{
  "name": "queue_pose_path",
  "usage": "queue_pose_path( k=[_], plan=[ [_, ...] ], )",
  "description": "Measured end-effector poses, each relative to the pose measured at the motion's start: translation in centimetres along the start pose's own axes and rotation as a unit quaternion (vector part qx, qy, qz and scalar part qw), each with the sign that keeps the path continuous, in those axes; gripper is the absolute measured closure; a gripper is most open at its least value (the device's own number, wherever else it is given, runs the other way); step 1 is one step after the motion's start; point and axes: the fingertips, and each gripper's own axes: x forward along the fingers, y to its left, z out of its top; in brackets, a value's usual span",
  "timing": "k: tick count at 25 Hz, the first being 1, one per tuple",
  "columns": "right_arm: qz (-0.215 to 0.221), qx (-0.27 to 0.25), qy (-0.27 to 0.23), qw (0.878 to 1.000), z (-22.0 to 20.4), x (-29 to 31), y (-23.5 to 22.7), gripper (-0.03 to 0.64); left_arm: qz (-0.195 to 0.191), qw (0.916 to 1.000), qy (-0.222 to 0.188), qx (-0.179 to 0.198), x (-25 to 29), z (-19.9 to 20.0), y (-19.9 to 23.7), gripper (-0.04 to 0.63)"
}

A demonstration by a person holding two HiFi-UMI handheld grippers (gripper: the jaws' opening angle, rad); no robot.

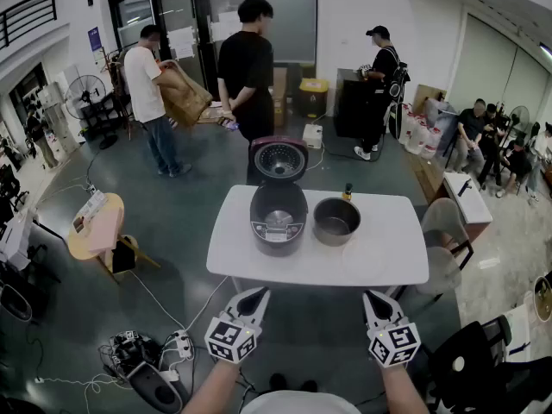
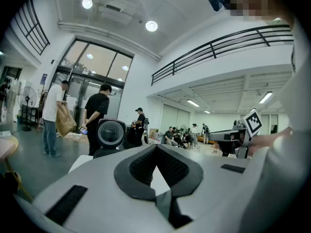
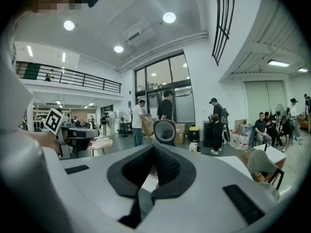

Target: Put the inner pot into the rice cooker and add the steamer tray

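Your left gripper (image 1: 257,296) and right gripper (image 1: 370,297) are closed and empty, with the rice cooker (image 1: 278,216) and inner pot (image 1: 335,221) ahead of them.

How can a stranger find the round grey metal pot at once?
Look at the white rectangular table in the middle of the hall. On it, just right of the dark rice cooker with its lid raised, stands the round grey metal pot. Unlike the cooker, it is bare shiny metal with no lid.
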Motion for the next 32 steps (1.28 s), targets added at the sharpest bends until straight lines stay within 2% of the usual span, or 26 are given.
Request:
queue_pose_path(
  k=[16,19,23,27,32],
  plan=[
    [-0.007,0.021,-0.004,1.0,-0.3,-0.2,0.6,0.605,-0.01,0.9998,0.002,-0.015,-0.3,-0.7,0.0,0.58],
    [-0.015,0.018,-0.003,1.0,-0.6,-0.4,0.4,0.602,-0.013,0.9997,0.004,-0.02,-0.2,-1.1,-0.1,0.557],
    [-0.021,0.019,-0.006,1.0,-0.3,-0.7,0.3,0.532,-0.008,0.9997,0.009,-0.021,-0.2,-1.2,0.0,0.526],
    [-0.027,0.022,-0.005,0.999,-0.3,-0.5,0.6,0.433,-0.003,0.9996,0.013,-0.024,-0.5,-1.4,0.6,0.464],
    [-0.03,0.021,-0.001,0.999,-0.3,-0.1,1.0,0.376,-0.003,0.9994,0.017,-0.03,-0.7,-1.2,1.3,0.375]
  ],
)
